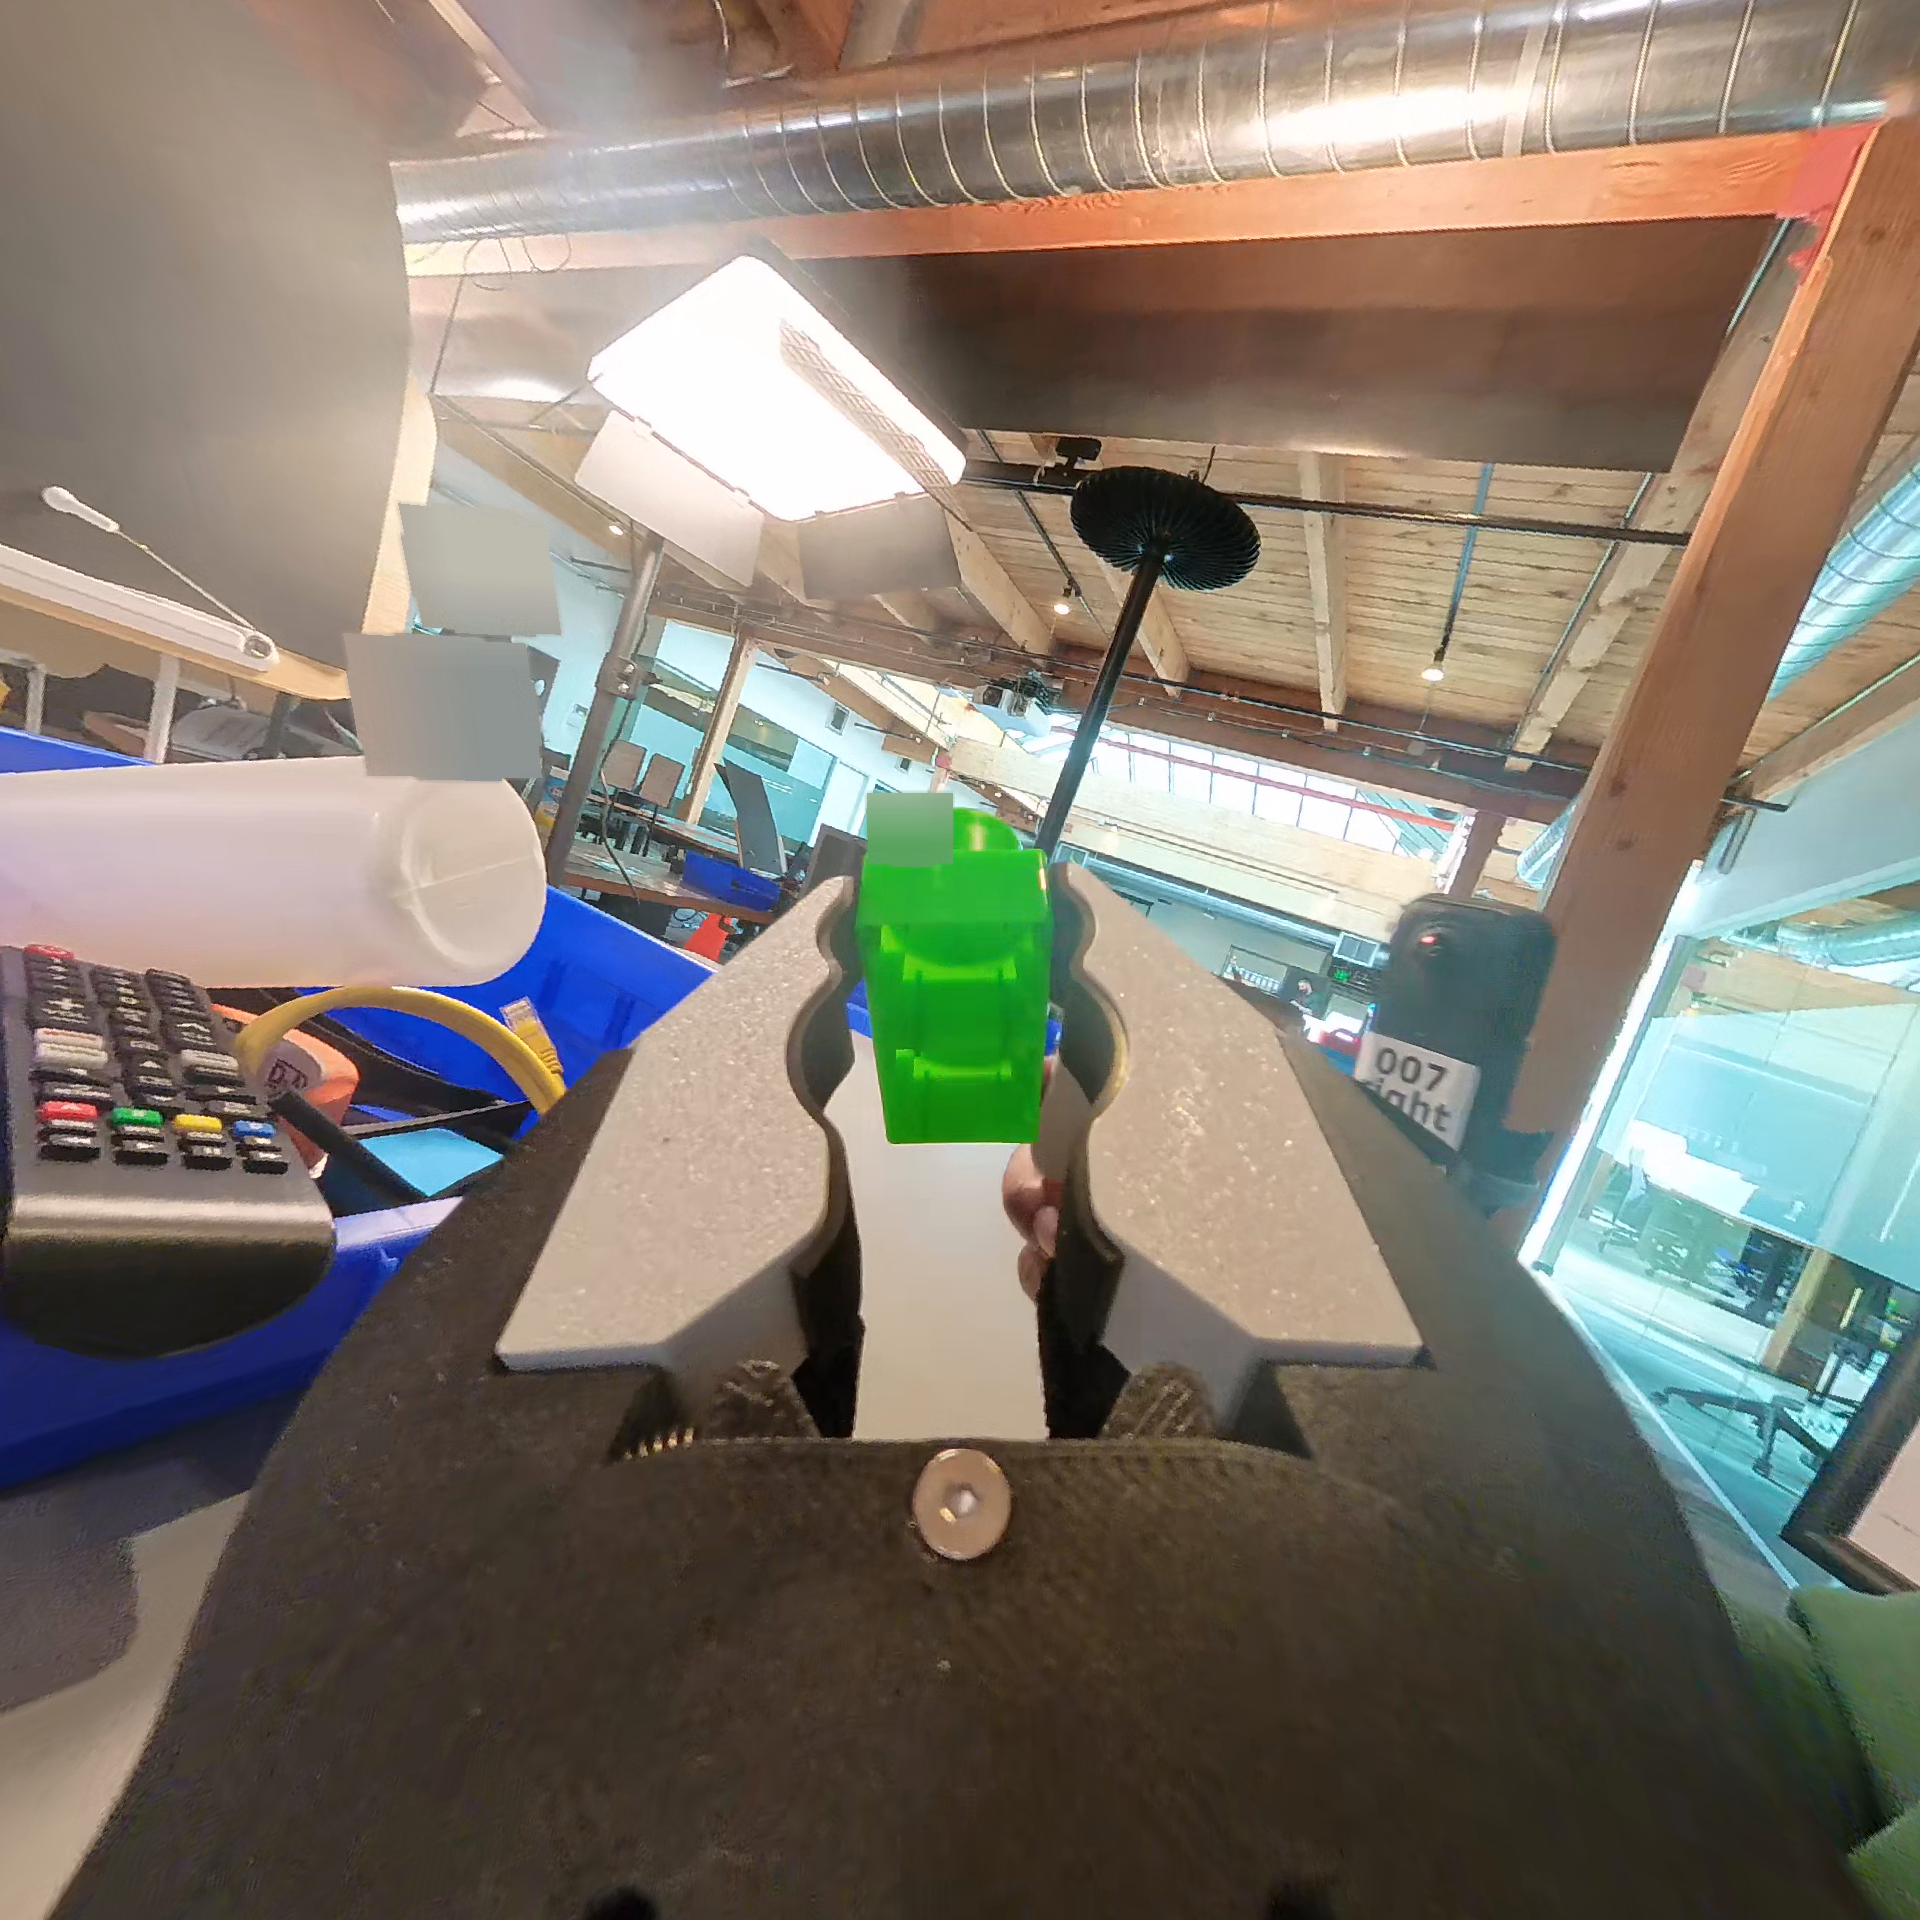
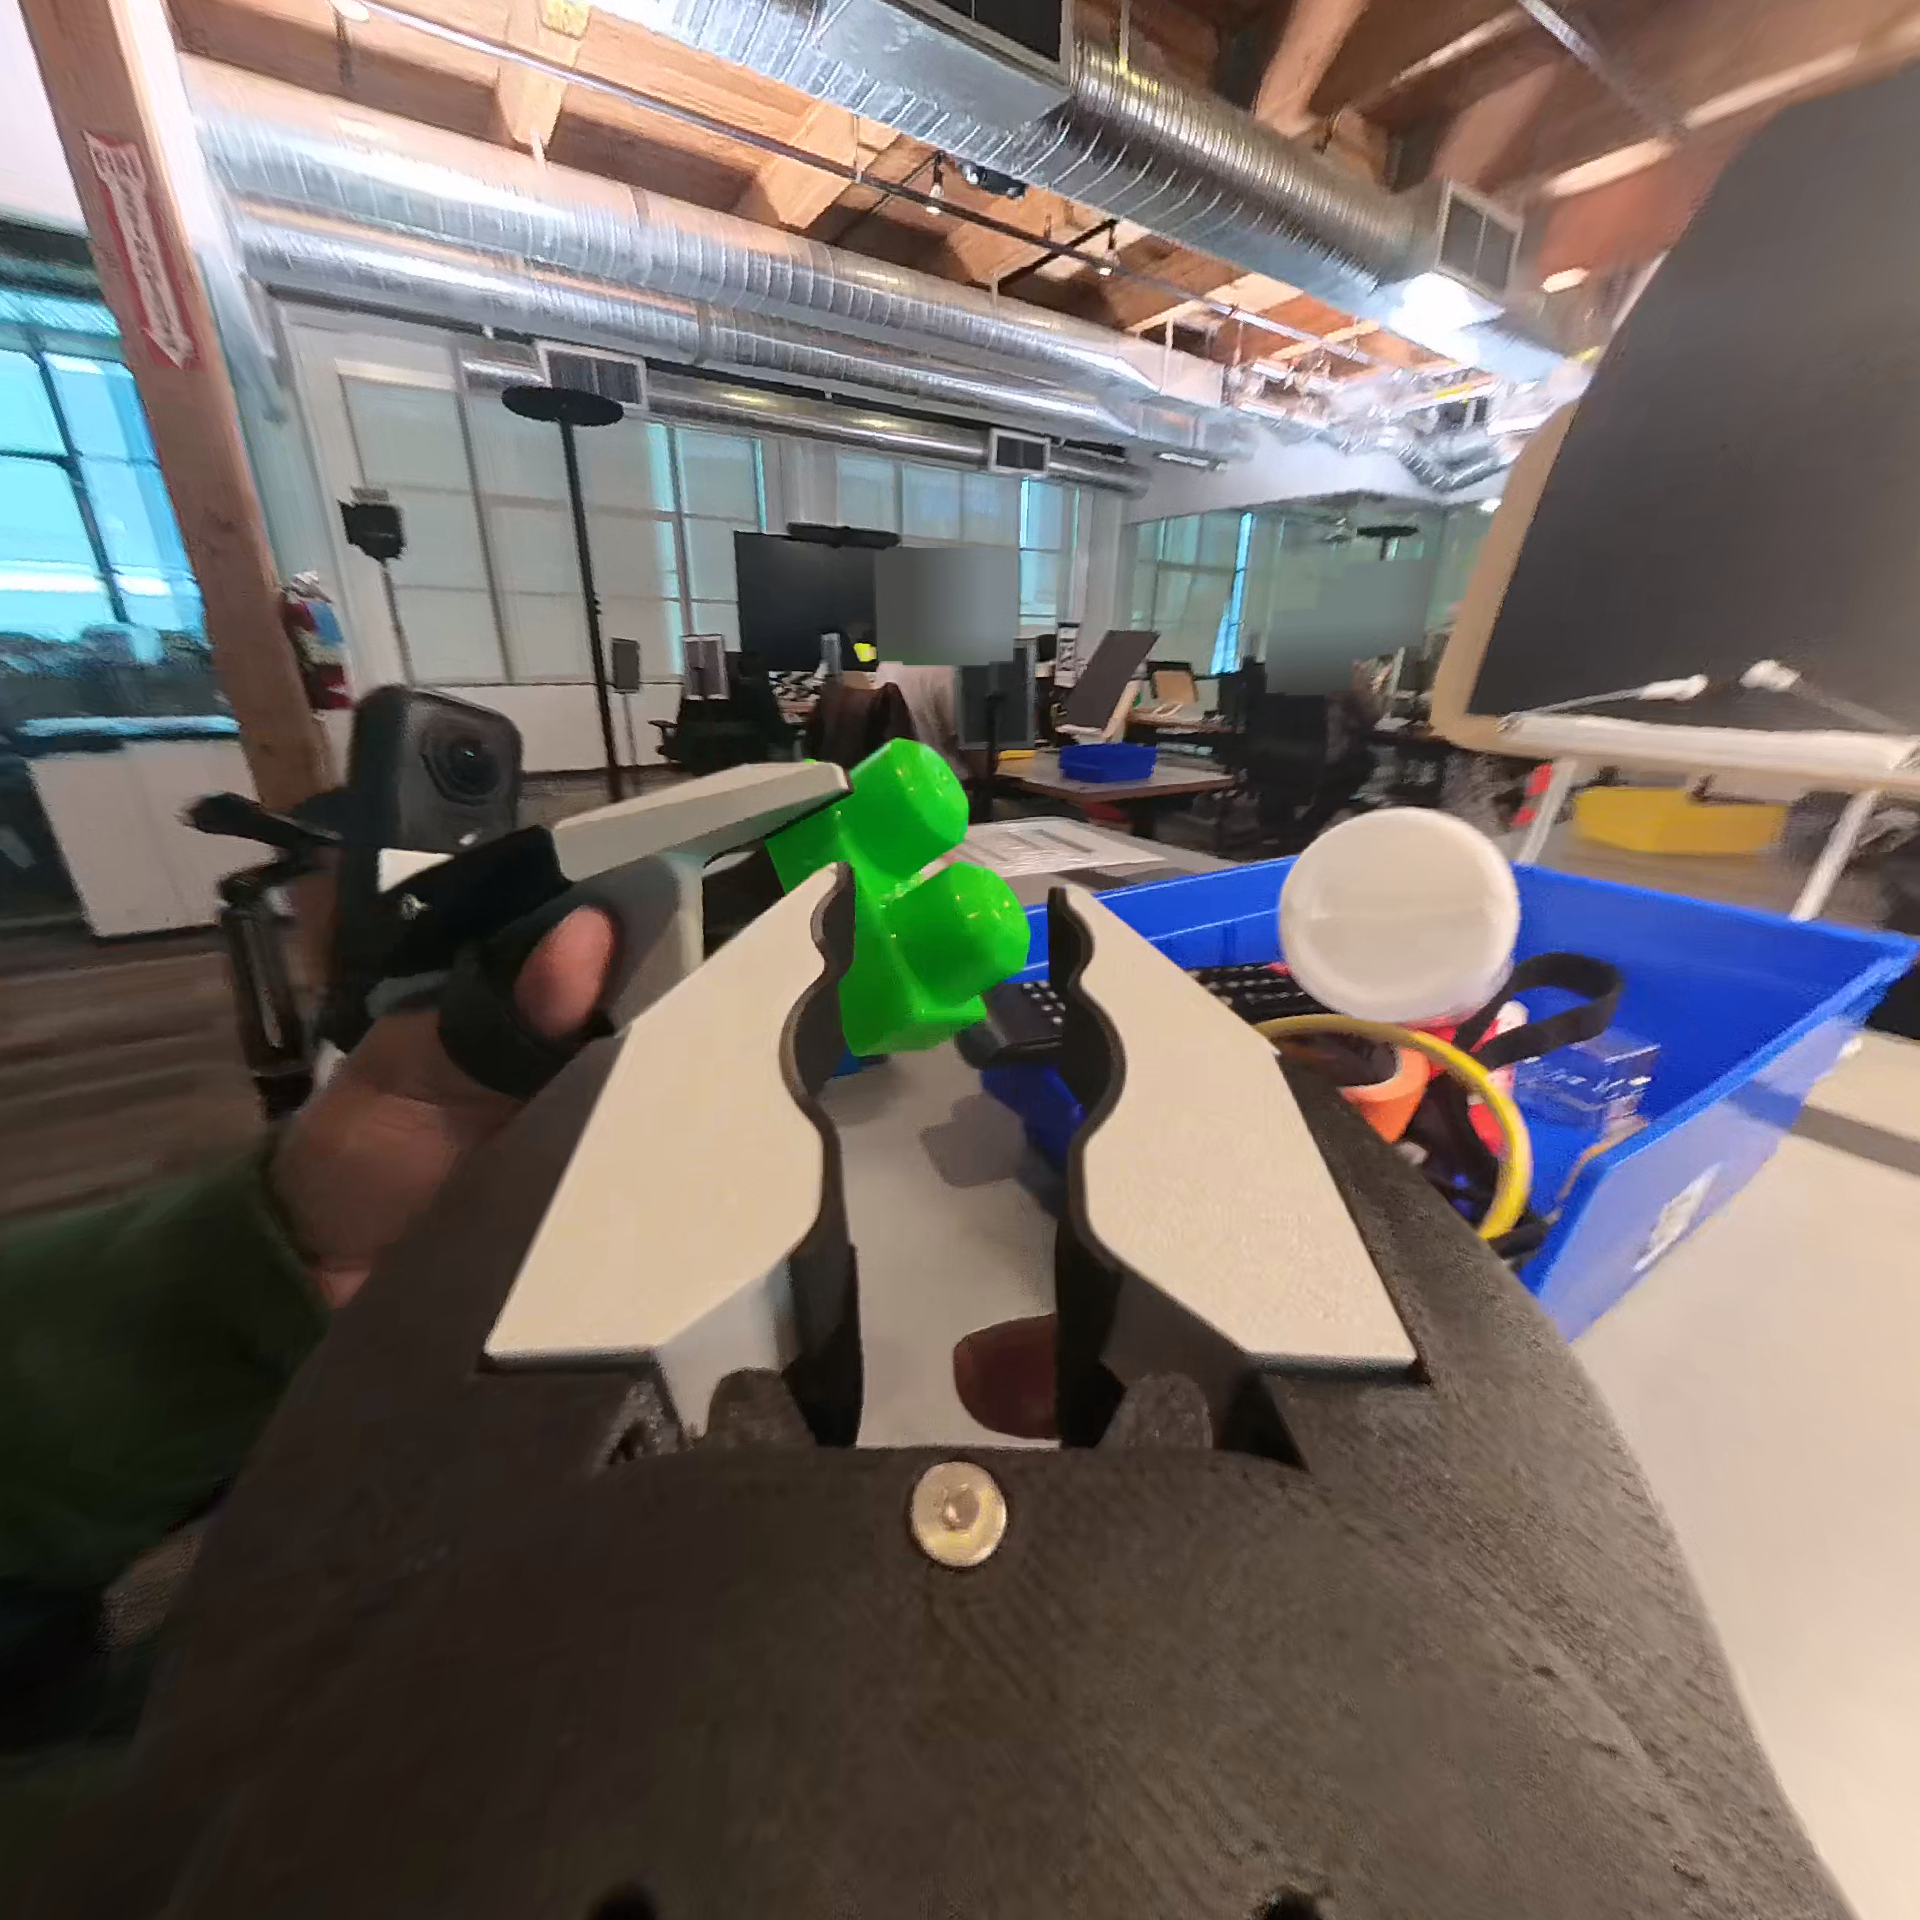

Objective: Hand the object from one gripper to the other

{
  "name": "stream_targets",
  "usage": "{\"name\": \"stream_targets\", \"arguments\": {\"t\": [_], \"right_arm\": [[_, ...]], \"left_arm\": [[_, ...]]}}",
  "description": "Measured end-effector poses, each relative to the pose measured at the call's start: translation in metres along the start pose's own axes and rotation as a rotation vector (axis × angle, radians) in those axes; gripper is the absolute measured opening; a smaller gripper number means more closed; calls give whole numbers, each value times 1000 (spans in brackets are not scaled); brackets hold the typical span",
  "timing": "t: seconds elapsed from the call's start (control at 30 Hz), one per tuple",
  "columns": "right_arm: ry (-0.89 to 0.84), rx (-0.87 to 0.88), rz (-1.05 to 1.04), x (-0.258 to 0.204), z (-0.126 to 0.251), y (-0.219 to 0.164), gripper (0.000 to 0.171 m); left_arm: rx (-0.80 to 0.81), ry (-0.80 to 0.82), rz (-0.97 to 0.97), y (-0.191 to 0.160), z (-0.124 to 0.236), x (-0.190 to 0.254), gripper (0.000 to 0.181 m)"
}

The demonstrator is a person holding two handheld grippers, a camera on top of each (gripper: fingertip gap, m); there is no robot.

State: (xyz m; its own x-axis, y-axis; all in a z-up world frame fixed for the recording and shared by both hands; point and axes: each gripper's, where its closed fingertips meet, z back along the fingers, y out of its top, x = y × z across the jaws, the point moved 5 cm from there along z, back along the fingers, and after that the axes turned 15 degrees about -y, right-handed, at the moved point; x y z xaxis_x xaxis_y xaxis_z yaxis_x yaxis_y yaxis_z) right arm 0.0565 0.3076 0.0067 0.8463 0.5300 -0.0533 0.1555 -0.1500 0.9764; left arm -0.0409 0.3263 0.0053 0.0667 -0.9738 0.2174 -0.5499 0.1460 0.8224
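Observation:
A bright green studded block point(image 1: 956, 997) sits upright between my left gripper's point(image 1: 951, 904) fingertips, and the gripper is shut on it. In the right wrist view the same block point(image 2: 914, 925) hangs from the left gripper's grey finger point(image 2: 696, 821), which reaches in from the left. My right gripper point(image 2: 945, 894) is open. The block shows just beyond its tips, close to its left finger point(image 2: 727, 1091). I cannot tell whether they touch. The right gripper's camera body point(image 1: 1455, 1018) shows behind my left gripper's right finger.
A blue bin point(image 2: 1714, 1039) on the grey table point(image 2: 1766, 1455) holds a white bottle point(image 2: 1397, 925), a yellow cable point(image 2: 1496, 1122) and a black remote point(image 1: 135, 1091). The bin lies to the left in the left wrist view point(image 1: 582, 987). A gloved hand point(image 2: 499, 997) holds the left gripper. My left and right fingertips are right by each other.

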Motion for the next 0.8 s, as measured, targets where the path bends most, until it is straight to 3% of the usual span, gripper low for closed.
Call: {"name": "stream_targets", "arguments": {"t": [0.2, 0.4, 0.57, 0.8], "right_arm": [[-73, 75, 379, -16, 1, -3, 52], [-178, -30, 800, -21, -10, -36, 71], [-219, -9, 734, -14, -10, -28, 71], [-258, -18, 732, -8, -9, -28, 45]], "left_arm": [[-21, 66, -17, -1, 3, -7, 35], [-34, 63, -33, -2, 2, -5, 36], [-81, 49, -92, -6, -2, 1, 35], [-159, 6, -169, -14, -10, 12, 36]]}}
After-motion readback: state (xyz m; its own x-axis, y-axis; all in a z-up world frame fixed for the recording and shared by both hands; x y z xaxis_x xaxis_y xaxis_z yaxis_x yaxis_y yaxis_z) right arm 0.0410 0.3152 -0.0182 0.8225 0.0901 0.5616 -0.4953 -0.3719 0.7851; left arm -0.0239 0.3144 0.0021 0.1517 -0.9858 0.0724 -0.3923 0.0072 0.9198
